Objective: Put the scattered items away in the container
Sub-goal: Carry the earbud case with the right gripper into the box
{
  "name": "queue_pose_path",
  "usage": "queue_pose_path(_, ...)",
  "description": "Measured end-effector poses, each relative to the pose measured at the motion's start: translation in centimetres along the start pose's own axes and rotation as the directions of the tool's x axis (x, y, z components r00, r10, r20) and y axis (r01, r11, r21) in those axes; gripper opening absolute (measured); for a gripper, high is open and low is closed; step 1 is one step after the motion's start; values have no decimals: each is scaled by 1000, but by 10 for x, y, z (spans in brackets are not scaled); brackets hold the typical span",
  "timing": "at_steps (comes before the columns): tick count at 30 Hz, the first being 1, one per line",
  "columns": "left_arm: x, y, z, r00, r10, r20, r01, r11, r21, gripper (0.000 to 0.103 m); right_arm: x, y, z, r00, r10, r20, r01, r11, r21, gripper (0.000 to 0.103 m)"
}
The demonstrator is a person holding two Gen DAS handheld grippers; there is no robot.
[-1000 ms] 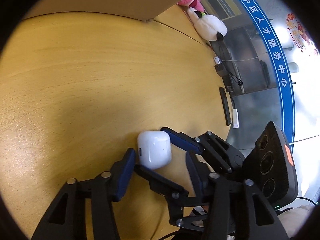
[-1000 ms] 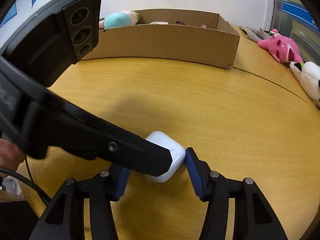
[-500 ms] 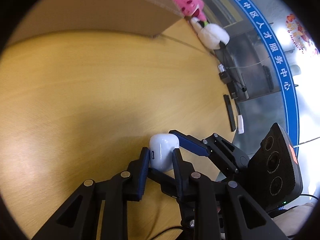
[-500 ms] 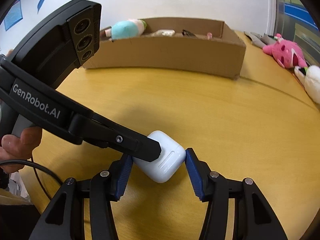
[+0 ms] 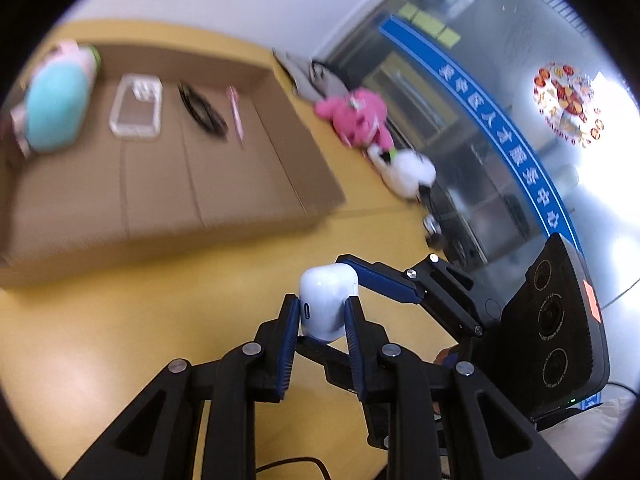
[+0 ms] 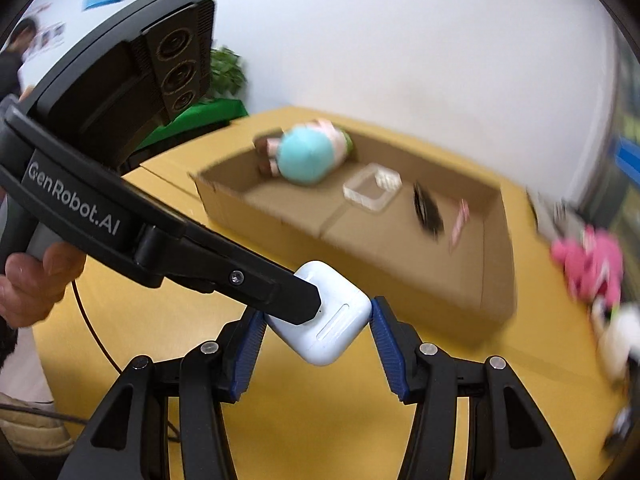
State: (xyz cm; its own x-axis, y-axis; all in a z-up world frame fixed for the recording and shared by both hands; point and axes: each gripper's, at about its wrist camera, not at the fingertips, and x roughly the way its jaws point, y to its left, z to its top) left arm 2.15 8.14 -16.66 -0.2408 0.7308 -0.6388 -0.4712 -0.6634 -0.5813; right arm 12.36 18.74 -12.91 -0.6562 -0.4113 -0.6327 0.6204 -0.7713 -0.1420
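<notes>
Nearest, the left gripper [image 5: 322, 316] is clamped on the glossy white rounded earbud case [image 5: 326, 300], raised above the yellow wooden table [image 5: 120, 320], probably for carrying; the right gripper [image 6: 318, 334] stands spread, flanking it; beyond waits the shallow brown cardboard box [image 5: 224, 184], partly filled.

Showing: one white case [image 5: 326, 300], two tools [image 5: 322, 320] [image 6: 316, 334], one box [image 5: 256, 204] holding four items, and three plush toys lying outside it on the surface [image 5: 120, 320].
</notes>
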Motion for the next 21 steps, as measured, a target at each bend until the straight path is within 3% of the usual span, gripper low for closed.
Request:
queue_pose_path(8,-47,33,62,991,95,92,-96,995,10,22,41,6,87,999,42,32,-38,994,-105,57)
queue_pose_path(13,-64,70,93,984,151,97,-150,989,-13,21,82,7,133,994,109,25,-105,987,-124,57)
queue_pose_path(21,-60,153,105,984,171,43,-164,977,-133,21,161,19,155,976,208,-65,-214,971,-111,57)
